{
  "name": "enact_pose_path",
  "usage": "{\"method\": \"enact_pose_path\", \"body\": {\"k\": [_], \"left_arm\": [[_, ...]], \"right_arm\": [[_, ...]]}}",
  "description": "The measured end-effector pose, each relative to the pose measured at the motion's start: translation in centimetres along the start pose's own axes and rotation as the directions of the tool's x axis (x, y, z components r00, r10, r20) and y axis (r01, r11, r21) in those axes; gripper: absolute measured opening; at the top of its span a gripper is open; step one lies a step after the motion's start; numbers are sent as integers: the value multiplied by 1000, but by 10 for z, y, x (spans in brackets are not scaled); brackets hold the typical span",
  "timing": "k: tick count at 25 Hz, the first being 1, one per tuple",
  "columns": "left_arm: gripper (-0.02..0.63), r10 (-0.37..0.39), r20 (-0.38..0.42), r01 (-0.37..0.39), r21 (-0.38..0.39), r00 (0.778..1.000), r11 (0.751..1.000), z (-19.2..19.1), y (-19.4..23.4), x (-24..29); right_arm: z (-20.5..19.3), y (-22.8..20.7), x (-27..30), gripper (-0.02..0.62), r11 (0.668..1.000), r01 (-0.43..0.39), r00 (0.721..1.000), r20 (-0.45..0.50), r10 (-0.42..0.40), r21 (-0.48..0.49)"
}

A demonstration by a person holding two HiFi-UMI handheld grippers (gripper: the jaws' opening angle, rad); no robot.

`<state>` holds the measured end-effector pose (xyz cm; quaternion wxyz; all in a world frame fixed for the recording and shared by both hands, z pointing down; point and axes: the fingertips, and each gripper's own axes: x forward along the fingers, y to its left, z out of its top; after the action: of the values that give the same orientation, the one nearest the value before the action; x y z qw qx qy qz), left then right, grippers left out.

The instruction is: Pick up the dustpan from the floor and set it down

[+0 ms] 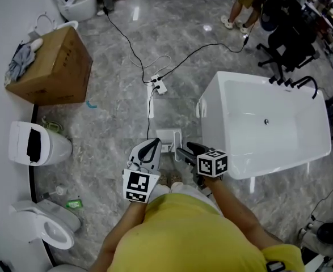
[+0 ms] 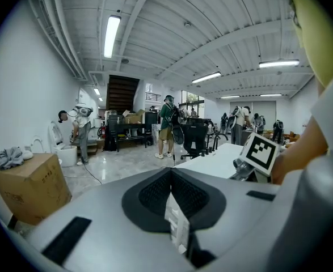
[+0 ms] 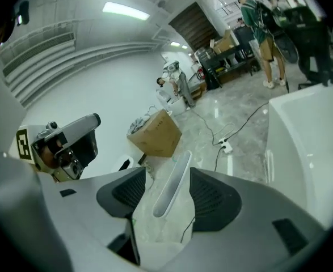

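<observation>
The white dustpan [image 1: 169,136] stands on the marble floor just ahead of my feet, beside the bathtub's near corner. In the right gripper view its long white handle [image 3: 173,185] runs up between the jaws. My right gripper [image 3: 167,175] is open, and its pads stand clear of the handle on both sides. From the head view it [image 1: 184,152] reaches in from the right toward the dustpan. My left gripper [image 1: 150,147] hovers just left of the dustpan. Its dark pads meet in a line, so it [image 2: 171,177] is shut, with nothing of the dustpan in it.
A white bathtub [image 1: 302,152] fills the right. A cardboard box [image 1: 55,67] with cloth on top and two toilets [image 1: 38,143] [image 1: 47,225] line the left wall. A power strip [image 1: 159,85] with cables lies ahead. An office chair [image 1: 291,44] and a standing person [image 1: 243,4] are further back.
</observation>
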<state>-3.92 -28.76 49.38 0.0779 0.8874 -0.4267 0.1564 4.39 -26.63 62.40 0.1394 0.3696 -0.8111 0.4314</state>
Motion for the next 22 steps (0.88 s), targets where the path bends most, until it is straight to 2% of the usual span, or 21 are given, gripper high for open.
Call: {"method": "enact_pose_path", "body": {"k": [4, 7, 8, 12, 15, 18, 20, 22], "left_arm": [[2, -11, 16, 11, 8, 1000, 1000, 7, -4, 2], [2, -9, 38, 8, 18, 999, 1000, 19, -7, 2], [2, -4, 48, 3, 22, 999, 1000, 24, -7, 1], [1, 51, 120, -56, 41, 991, 998, 58, -1, -9], [1, 105, 200, -121, 72, 974, 990, 95, 7, -21], [2, 150, 259, -171, 63, 954, 983, 129, 16, -34], [2, 168, 278, -192, 64, 946, 979, 147, 20, -41], [1, 177, 281, -202, 61, 943, 978, 160, 23, -44]], "right_arm": [[39, 11, -26, 158, 974, 145, 981, 155, -119, -172], [77, 27, -53, 34, 925, 259, 935, 311, -169, -277], [89, 34, -62, 12, 905, 295, 916, 360, -177, -308], [136, 65, -101, 11, 825, 413, 831, 531, -167, -387], [169, 90, -131, 11, 771, 489, 753, 643, -137, -408], [195, 113, -157, 11, 726, 553, 678, 727, -107, -409], [207, 123, -171, 11, 708, 581, 645, 758, -98, -402], [214, 129, -179, 9, 697, 593, 633, 769, -92, -404]]}}
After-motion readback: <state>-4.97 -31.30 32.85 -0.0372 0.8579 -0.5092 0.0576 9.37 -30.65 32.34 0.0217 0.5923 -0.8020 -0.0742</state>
